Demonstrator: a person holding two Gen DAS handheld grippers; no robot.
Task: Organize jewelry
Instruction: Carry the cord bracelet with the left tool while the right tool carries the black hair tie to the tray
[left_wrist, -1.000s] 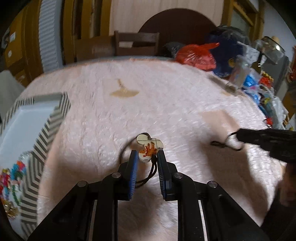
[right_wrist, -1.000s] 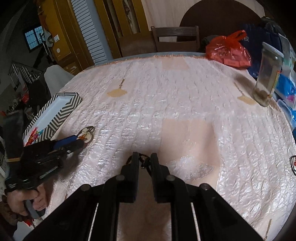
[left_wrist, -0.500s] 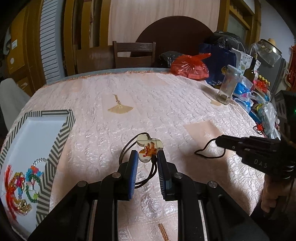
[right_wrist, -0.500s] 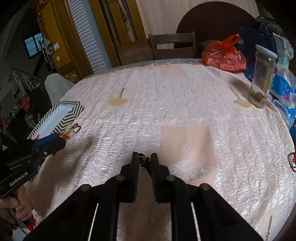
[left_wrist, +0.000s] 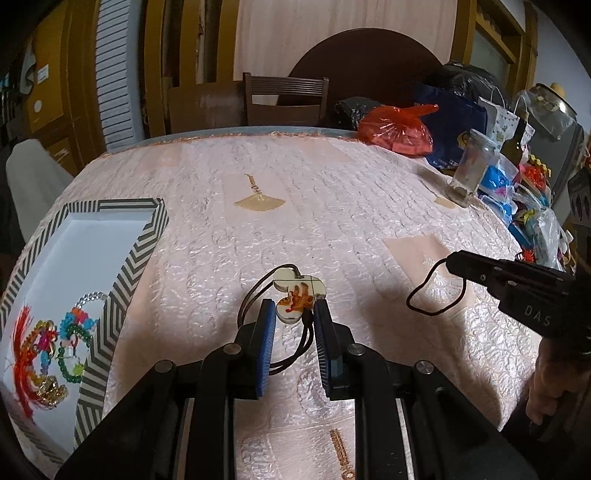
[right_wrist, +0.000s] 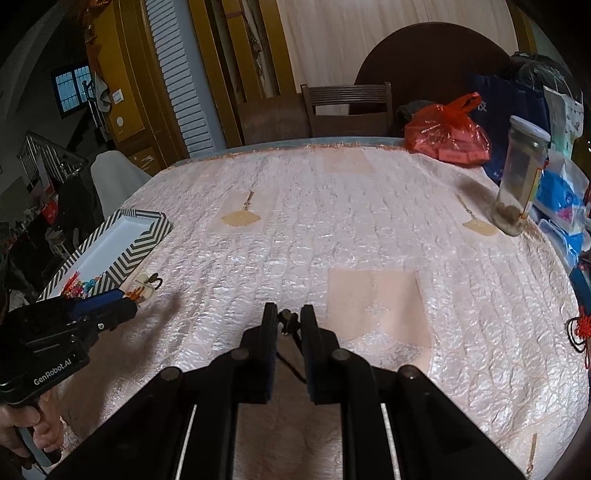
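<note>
Each gripper pinches a piece clear of the table: left gripper (left_wrist: 294, 314) clamps a painted pendant (left_wrist: 298, 295), right gripper (right_wrist: 288, 320) a black cord (left_wrist: 432, 295), probably bound for the striped tray (left_wrist: 122, 280).

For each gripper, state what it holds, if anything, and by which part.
The left gripper pinches the pendant at its near edge; the right gripper holds that necklace's black cord.

A pendant (left_wrist: 298, 300) on a dark cord is gripped between the blue pads (left_wrist: 266, 343) of the left claw (left_wrist: 294, 317), above the pink surface (left_wrist: 314, 206). At the right, a cord loop (left_wrist: 436, 291) is held by the right claw (left_wrist: 456, 263). At the left, beaded pieces (left_wrist: 55, 350) lie in a striped tray (left_wrist: 136, 254).
</note>
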